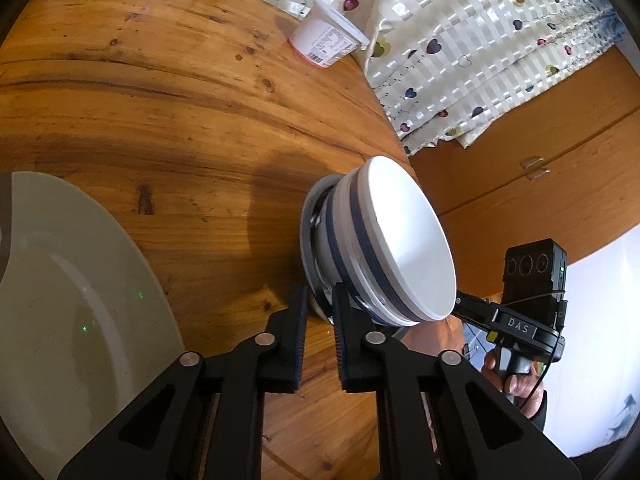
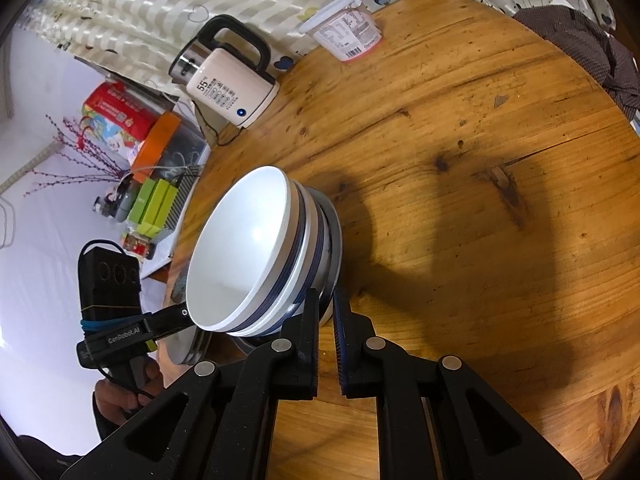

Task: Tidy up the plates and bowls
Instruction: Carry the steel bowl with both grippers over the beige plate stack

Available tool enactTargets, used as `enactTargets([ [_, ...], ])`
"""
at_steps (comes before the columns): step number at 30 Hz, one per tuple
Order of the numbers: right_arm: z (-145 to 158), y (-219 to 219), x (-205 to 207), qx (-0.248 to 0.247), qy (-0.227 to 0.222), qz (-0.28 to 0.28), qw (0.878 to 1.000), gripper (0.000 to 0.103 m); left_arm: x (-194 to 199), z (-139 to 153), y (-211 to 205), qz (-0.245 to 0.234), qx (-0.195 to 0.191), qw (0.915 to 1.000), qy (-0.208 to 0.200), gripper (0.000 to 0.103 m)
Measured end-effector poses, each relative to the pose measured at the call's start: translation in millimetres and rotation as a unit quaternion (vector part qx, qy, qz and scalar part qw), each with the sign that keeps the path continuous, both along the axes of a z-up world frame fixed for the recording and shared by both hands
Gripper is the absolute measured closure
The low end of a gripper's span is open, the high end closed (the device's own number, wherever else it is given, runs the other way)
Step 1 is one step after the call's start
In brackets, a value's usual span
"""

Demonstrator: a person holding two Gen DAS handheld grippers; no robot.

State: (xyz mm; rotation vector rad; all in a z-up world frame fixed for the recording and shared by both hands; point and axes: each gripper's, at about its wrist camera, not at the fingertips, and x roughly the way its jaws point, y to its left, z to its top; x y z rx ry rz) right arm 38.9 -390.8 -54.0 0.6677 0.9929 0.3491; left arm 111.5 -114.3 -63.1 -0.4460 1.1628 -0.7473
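**Gripping a stack of bowls by its bottom rim, from both sides**

Resting near the edge of the round wooden table is a stack of bowls: white bowls with dark blue bands nested on what looks like a shiny metal dish at the bottom. A large pale plate is seen well apart from the stack in the left view, partly cut off by the frame. An electric kettle and a lidded plastic tub are set at the far side of the table.

The left gripper is seen with a narrow gap between its jaws; the bottom dish's rim appears to be pinched there, though contact is not clearly shown. The right gripper is likewise nearly clenched at the same rim from the opposite side, its hold equally hard to confirm.

The stack is judged heavy, stiff and breakable, with glazed, slippery surfaces. The nested bowls could shift or slide if tilted. A two-sided hold at the lowest rim, kept level, is judged safest, so the weight is carried from beneath.
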Motion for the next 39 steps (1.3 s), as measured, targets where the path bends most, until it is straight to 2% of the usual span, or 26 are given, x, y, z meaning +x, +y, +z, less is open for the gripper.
enactTargets([
  [22, 3, 0, -1, -0.008, -0.009, -0.002, 1.0, 0.094, -4, 5, -4, 0.004, 0.006, 0.9998, -0.02, 0.093],
  [39, 18, 10, 4, -0.015, -0.027, 0.008, 1.0, 0.094, -9, 16, 10, 0.016, 0.0, 0.9992, -0.036, 0.093],
])
